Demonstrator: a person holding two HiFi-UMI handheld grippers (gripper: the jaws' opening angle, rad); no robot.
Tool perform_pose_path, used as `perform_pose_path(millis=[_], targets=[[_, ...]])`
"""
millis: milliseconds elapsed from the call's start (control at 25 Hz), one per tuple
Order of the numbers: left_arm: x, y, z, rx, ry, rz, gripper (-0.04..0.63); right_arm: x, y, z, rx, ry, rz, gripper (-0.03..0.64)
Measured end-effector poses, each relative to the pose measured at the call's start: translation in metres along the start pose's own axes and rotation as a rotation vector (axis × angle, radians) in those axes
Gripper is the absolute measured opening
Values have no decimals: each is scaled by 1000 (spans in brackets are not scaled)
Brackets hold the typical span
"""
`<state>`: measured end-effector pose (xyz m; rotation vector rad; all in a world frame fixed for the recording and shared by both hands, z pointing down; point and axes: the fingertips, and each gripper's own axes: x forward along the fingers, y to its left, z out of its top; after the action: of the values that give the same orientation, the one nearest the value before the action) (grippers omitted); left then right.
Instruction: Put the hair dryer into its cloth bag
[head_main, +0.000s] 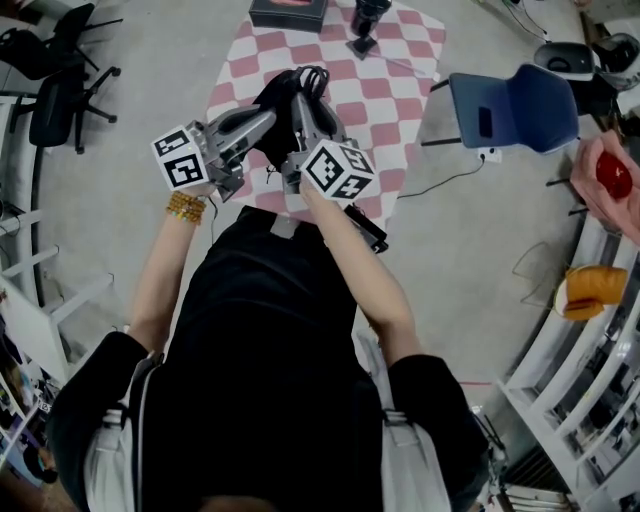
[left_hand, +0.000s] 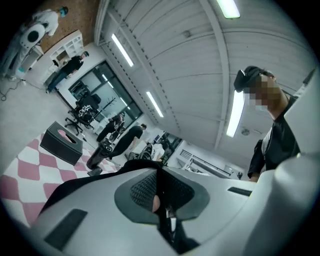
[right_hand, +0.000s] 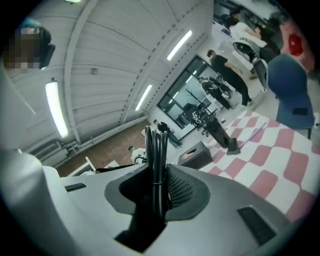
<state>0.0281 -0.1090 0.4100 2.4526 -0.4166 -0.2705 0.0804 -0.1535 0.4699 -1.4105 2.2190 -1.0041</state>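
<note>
L gripper (left_hand: 159, 196) clamped on cloth bag (head_main: 272, 100), R gripper (right_hand: 158, 192) clamped on cord bundle (right_hand: 156, 145), above checked mat (head_main: 385, 95)

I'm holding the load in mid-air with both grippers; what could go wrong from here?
1. The right gripper pinches only the looped cord; loops may slide free.
2. The left gripper holds just a thin fold of the black cloth bag; it may slip out.

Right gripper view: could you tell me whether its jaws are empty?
No, the right gripper is clamped on a bundle of black cord sticking up between its jaws.
</note>
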Motion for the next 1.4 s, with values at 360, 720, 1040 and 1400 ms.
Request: perform_pose_path(millis=[360,720,1040,1400], targets=[[-10,17,23,-141,-170,14,28,-7,31,-37,-515,126,116,101],[-21,23,21,-236,-193,18,28,-16,35,-87,-1004,422,178,126],[-31,9,43,-258,-282,-59,28,-57,70,-55,-762,328,627,132],[-8,-14,17,-166,-51,-151,29,-46,58,-50,-682,458,520,86]])
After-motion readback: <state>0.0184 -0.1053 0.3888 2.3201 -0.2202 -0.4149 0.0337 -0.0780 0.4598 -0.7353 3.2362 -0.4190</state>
